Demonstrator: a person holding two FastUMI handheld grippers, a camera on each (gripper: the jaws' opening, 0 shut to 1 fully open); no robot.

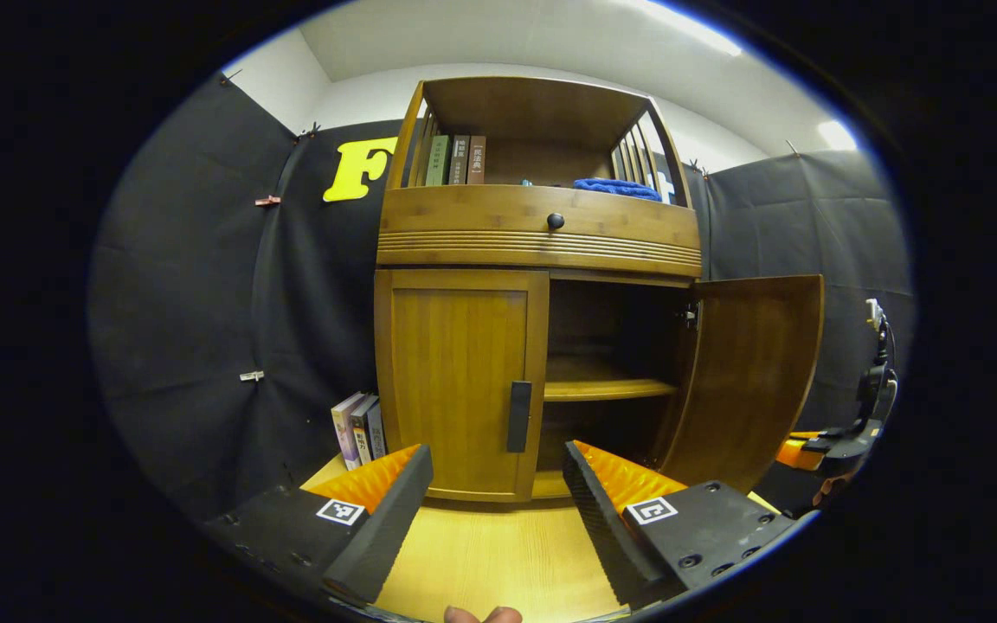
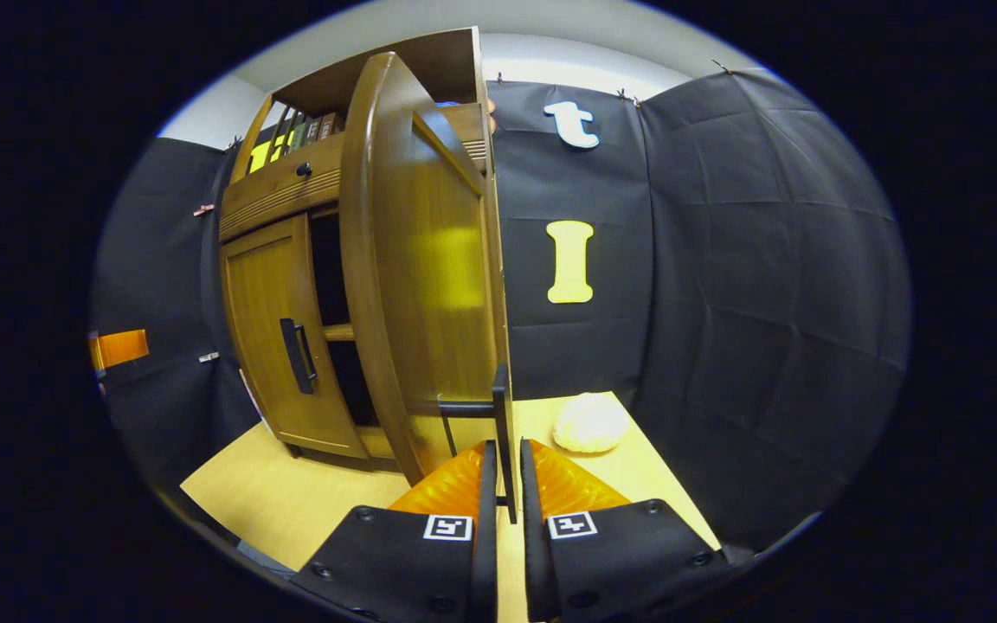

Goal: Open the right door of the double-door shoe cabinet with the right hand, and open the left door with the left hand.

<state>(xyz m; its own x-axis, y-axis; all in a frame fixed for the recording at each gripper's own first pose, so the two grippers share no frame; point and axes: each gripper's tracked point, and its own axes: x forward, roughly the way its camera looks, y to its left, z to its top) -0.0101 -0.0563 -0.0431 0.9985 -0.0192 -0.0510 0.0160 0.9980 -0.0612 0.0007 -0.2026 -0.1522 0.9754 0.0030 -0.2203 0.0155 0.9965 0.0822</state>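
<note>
- Booth w/ black cloth walls; wooden shoe cabinet [image 1: 537,234] is standing on a light wood tabletop [image 1: 498,554], books and a blue cloth sitting on its top shelf.
- Right door [image 1: 749,372] is standing well open, swung out to the side, inner shelf [image 1: 607,385] showing.
- Right gripper [image 2: 503,484] is sitting w/ fingers narrow, pinching the right door's black handle [image 2: 503,433] between both pads, as far as the right gripper view tells.
- Left door [image 1: 459,381] is sitting flush, not yet opened; its black vertical handle [image 1: 518,416] is lying near the door's inner edge, long axis upright.
- Left gripper [image 1: 498,493] is hovering w/ fingers spread wide, holding nothing, apart from the cabinet.
- Key relation: the handle is lying straight ahead and a bit above the gap between the left fingers, nearly centred; left gripper is the nearer one, so next step is prob. going fwd and closing across the upright bar.
- A white rounded object [image 2: 589,422] is resting on the tabletop beside the right door.
</note>
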